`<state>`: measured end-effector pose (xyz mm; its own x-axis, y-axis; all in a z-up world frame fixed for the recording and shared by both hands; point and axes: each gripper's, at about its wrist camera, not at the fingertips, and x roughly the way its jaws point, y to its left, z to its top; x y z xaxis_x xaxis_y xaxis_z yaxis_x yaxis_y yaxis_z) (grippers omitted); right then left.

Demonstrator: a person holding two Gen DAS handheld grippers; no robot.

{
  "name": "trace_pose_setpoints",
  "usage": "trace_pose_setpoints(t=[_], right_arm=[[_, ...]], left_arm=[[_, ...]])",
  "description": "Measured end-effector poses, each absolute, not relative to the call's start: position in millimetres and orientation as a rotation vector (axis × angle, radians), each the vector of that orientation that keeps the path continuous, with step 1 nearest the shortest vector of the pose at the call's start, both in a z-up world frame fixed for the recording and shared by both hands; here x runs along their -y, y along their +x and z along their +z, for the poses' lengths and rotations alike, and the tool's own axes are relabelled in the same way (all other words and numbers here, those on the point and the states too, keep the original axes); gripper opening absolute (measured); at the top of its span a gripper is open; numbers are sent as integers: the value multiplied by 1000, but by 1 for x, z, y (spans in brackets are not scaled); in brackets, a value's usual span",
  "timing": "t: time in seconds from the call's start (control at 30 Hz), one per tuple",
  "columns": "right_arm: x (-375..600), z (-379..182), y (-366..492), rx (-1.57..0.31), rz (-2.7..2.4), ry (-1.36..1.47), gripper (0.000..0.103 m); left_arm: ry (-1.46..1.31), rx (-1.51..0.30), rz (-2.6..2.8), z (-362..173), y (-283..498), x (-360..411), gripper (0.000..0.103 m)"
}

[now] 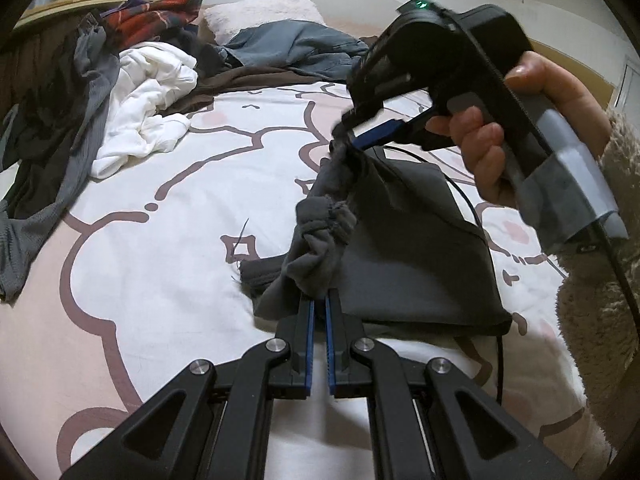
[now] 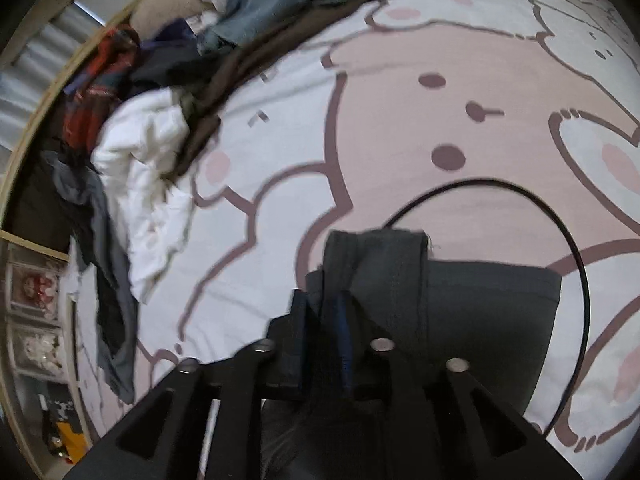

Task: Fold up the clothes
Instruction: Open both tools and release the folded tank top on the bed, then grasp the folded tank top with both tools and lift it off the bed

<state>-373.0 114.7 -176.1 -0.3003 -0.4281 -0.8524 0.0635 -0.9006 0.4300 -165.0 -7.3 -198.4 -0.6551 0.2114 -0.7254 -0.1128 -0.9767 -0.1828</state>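
A dark grey garment lies partly folded on the bed, with one edge lifted. My left gripper is shut on a bunched near corner of it. My right gripper is held by a hand above and to the right; it is shut on the far corner and holds it above the bed. In the right wrist view the same grey garment hangs from my right gripper and drapes over the jaws, which pinch the cloth.
The bed has a white and pink cartoon-print cover. A pile of clothes lies at the far left: white, grey, red plaid, blue denim. A black cable loops over the bed. Shelves stand beyond the bed's edge.
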Motion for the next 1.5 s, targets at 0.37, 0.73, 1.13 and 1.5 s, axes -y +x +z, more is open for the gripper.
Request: trace_pose_setpoints(t=[0.37, 0.73, 1.13, 1.5], right_arm=[[-205, -139, -305, 707, -2269, 1378, 46], [-170, -178, -234, 390, -2254, 1433, 35], [-208, -200, -225, 467, -2313, 1448, 33], [-123, -148, -131, -707, -2584, 944, 34]], left_arm=[[-1239, 141, 2735, -193, -157, 23, 7], [-1031, 86, 2655, -148, -159, 8, 8], [-1260, 58, 2733, -194, -205, 38, 8], [-1080, -83, 2745, -167, -175, 45, 8]])
